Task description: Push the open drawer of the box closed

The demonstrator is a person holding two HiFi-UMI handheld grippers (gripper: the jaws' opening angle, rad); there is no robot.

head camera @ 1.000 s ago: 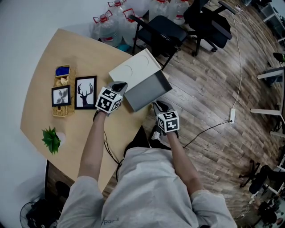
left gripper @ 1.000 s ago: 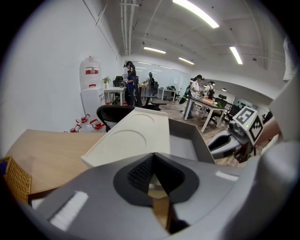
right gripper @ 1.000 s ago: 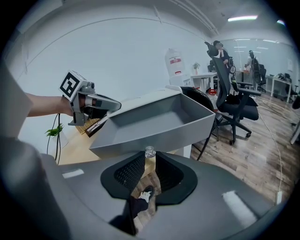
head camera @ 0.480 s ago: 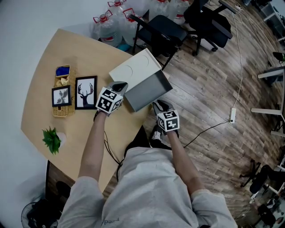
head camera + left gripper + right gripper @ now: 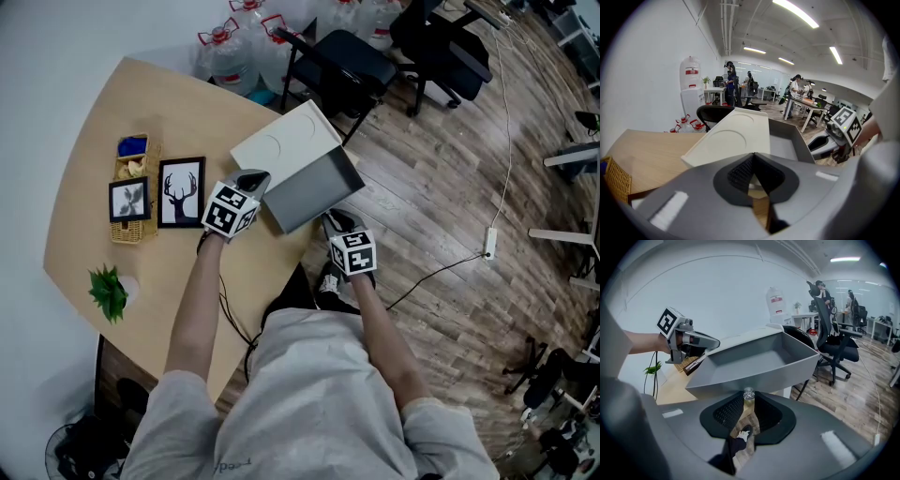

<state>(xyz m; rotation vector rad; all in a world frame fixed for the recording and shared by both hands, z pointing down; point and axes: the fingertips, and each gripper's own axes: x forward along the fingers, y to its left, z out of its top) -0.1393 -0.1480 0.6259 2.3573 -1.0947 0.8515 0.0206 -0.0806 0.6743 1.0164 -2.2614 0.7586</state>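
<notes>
Head view: white box (image 5: 281, 145) is sitting at the near edge of the table (image 5: 103, 112), its grey drawer (image 5: 314, 192) standing well out and overhanging the floor. No closing is showing yet. Right gripper (image 5: 336, 221) is pointing at the drawer front, jaws pressed together and holding nothing, tips right at the small knob (image 5: 748, 393); contact unclear. Left gripper (image 5: 251, 178), jaws also together and empty, is sitting just beside the box's near corner, probably bracing. The whole push is remaining.
</notes>
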